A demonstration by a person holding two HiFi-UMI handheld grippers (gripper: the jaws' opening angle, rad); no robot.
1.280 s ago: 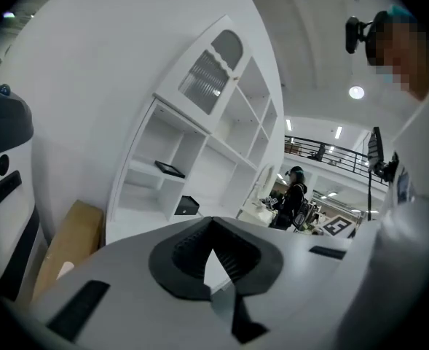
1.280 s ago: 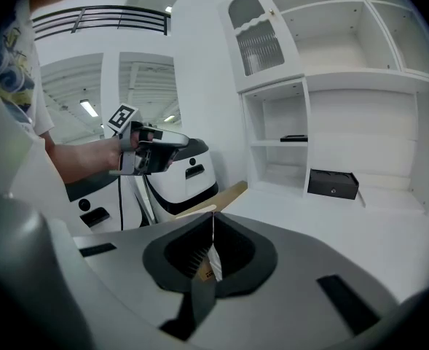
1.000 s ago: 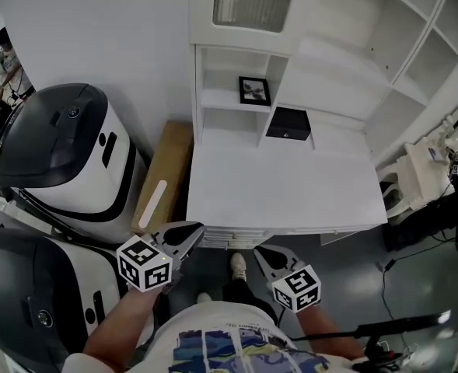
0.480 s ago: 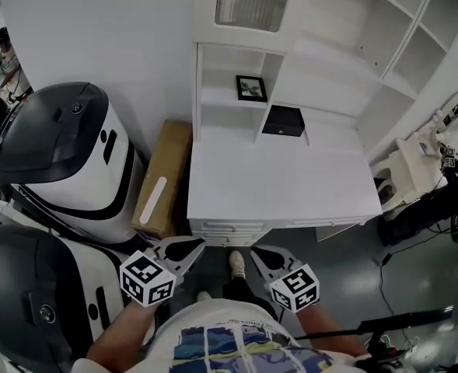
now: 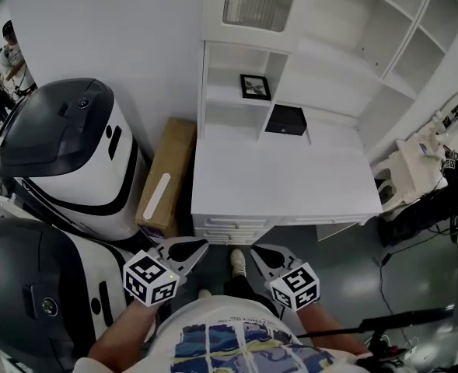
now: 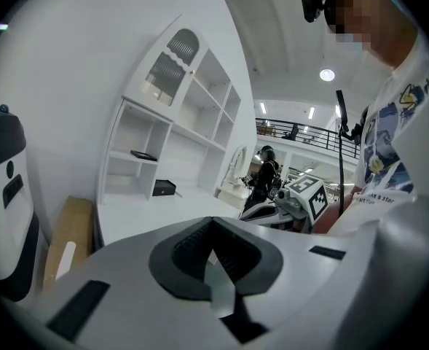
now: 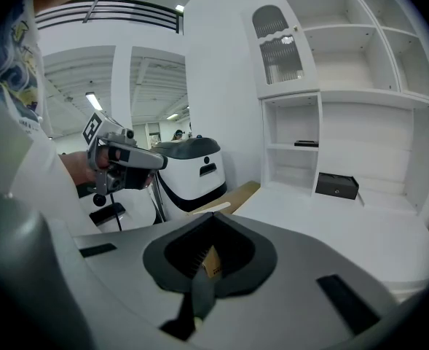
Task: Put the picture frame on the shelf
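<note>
Picture frame (image 5: 255,87): black, w/ a pale print inside, sits on the shelf (image 5: 225,97), toward its right end. This is the middle board of the narrow cubby at the desk's back-left corner. From the gripper views it shows as a thin dark slab, so it seems to lie flat. Nothing touches it.

Black box (image 5: 285,120) sits at the desk's back edge, just right of the cubby. The rest of the white desk (image 5: 283,185) top is bare.

L gripper (image 5: 201,245) and R gripper (image 5: 258,249) are held low by the person's body, off the desk's front edge and well apart from the frame. Both have jaws together w/ nothing between them.

A cardboard box (image 5: 166,173) lies on the floor along the desk's left side. Two big white-and-black machines (image 5: 57,150) stand further left.

Judgement: task looks done.

Risks:
- Reaching back into the cubby could nudge the frame off the shelf's front edge.
- A bump to the desk could shift it.
- The cubby is narrow, so a gripper could catch its side walls.

Writing: no brand or label is legible. Each gripper cube has square b/w markers only. The shirt print is too small to read reliably.
</note>
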